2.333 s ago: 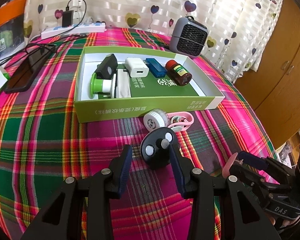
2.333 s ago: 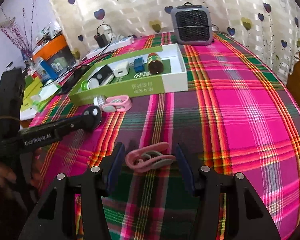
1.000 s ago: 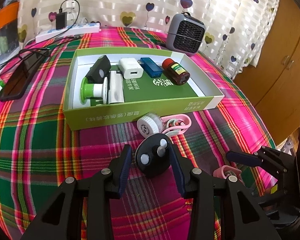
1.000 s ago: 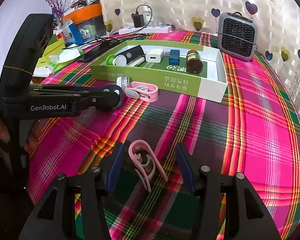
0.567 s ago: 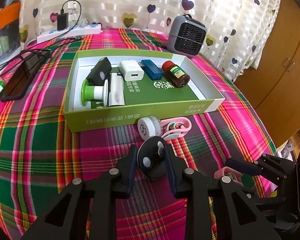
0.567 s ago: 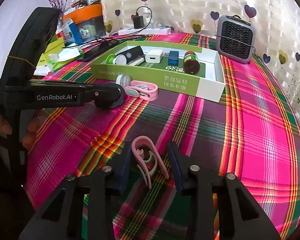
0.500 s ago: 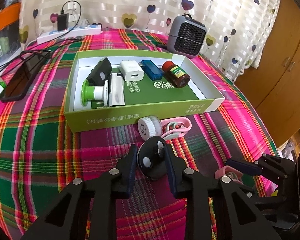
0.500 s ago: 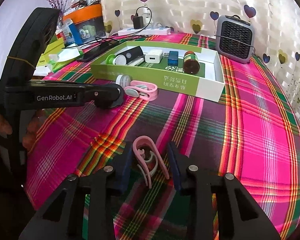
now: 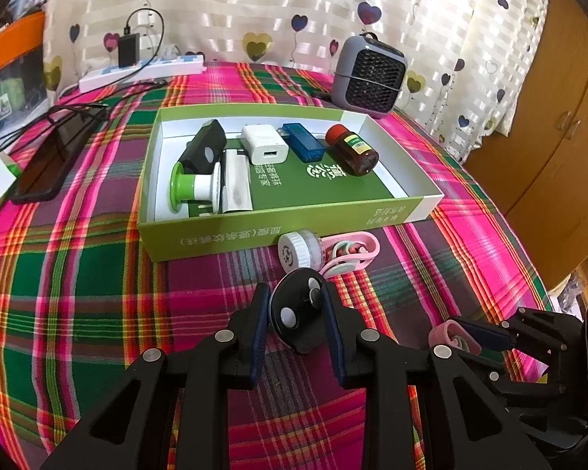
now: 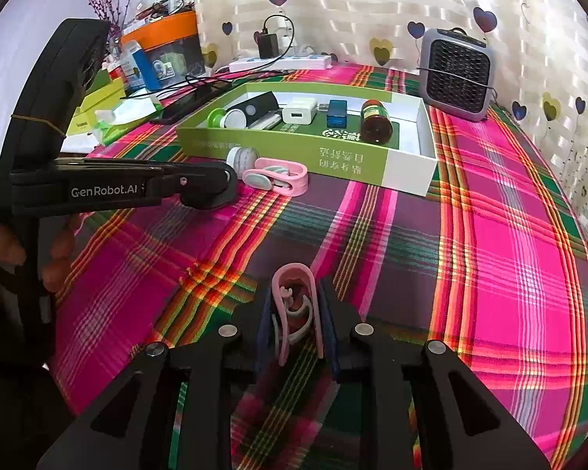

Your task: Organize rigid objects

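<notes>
Left claw (image 9: 298,315) clenched on a black round plug (image 9: 294,313) resting on the plaid tabletop (image 9: 78,274), near the green box (image 9: 223,235). Right claw (image 10: 296,313) clenched on a pink clip (image 10: 294,293), well apart from the box.

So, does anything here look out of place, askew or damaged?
No damage or spills. Two strays lie outside the green box, against its front wall: a white round cap on its side and a pink clip.
</notes>
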Motion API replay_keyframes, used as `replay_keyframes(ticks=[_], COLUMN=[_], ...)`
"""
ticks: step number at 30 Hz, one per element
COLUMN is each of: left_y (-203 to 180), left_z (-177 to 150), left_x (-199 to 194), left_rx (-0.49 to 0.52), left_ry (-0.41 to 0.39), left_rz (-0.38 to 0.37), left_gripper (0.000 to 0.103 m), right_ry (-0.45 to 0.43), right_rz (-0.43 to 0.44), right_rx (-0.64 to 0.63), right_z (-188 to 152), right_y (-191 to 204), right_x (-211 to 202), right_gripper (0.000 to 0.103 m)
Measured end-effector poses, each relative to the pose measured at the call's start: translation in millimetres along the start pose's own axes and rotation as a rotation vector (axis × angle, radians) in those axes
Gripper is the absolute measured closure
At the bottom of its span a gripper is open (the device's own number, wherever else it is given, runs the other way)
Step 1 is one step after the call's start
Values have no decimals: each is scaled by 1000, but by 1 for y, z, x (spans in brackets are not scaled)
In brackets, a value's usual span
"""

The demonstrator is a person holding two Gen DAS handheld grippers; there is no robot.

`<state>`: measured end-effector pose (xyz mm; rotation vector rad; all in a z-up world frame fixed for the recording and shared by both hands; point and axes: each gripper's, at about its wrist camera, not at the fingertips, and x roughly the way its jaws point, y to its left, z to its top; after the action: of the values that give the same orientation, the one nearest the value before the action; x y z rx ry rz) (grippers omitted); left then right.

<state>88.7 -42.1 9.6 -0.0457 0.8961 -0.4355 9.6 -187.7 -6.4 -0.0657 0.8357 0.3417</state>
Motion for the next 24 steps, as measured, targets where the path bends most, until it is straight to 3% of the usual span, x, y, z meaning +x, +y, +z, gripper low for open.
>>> replay_keyframes(ticks=[9,24], left_y=[-1,-5], left_z=[1,16], left_x=[-8,-30], left_rx=[16,30], left_ry=[-21,-76], left_rz=[15,28], left_gripper=[78,78], right_ry=[-3,-87], right_rz=[-6,-13], right_rx=[13,22], right_z=[0,27], right_y=[-1,-4], right_x=[-2,-20], right_gripper=[79,79])
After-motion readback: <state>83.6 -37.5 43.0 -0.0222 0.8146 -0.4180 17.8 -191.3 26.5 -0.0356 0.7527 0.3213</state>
